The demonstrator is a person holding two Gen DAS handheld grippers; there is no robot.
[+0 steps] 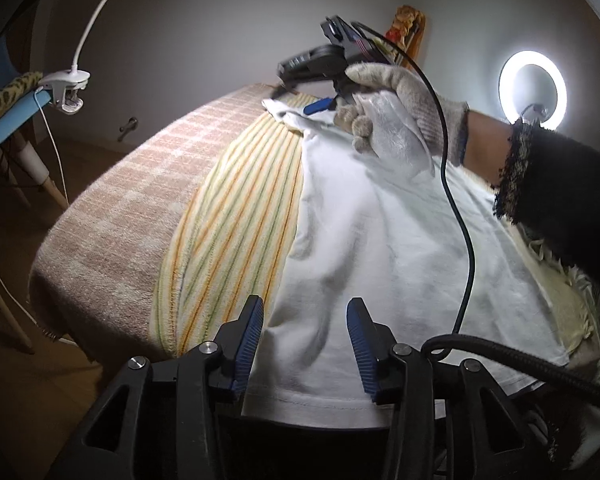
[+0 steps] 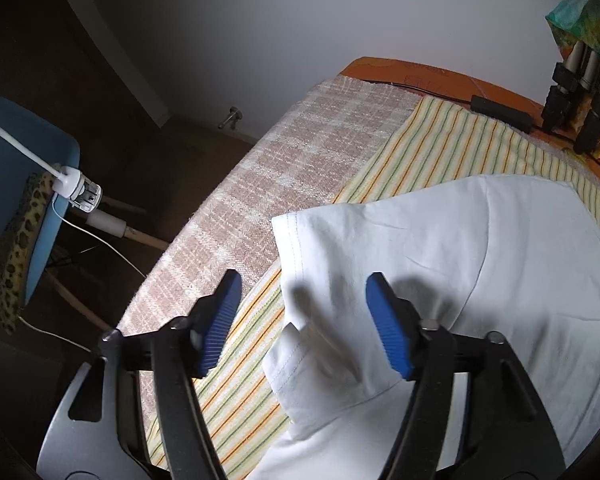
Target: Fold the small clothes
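A white T-shirt point(image 1: 380, 240) lies spread on a yellow striped towel point(image 1: 228, 220). My left gripper point(image 1: 306, 320) hovers over the shirt's near hem, jaws open, cloth below them and not pinched. A gloved hand point(image 1: 396, 120) holds my right gripper point(image 1: 300, 98) at the shirt's far end. In the right wrist view the right gripper point(image 2: 304, 280) is open above a folded-in sleeve point(image 2: 324, 248) of the T-shirt point(image 2: 500, 260). Its blue pads point(image 2: 388, 320) stand apart and touch no cloth.
A pink checked blanket point(image 1: 132, 208) covers the table under the towel. A clamp lamp point(image 1: 66, 88) grips a blue chair point(image 2: 4, 160) at the left. A ring light point(image 1: 532, 88) glows at the right. A black cable point(image 1: 456, 200) hangs across the shirt. Black clamps point(image 2: 560, 108) stand at the far edge.
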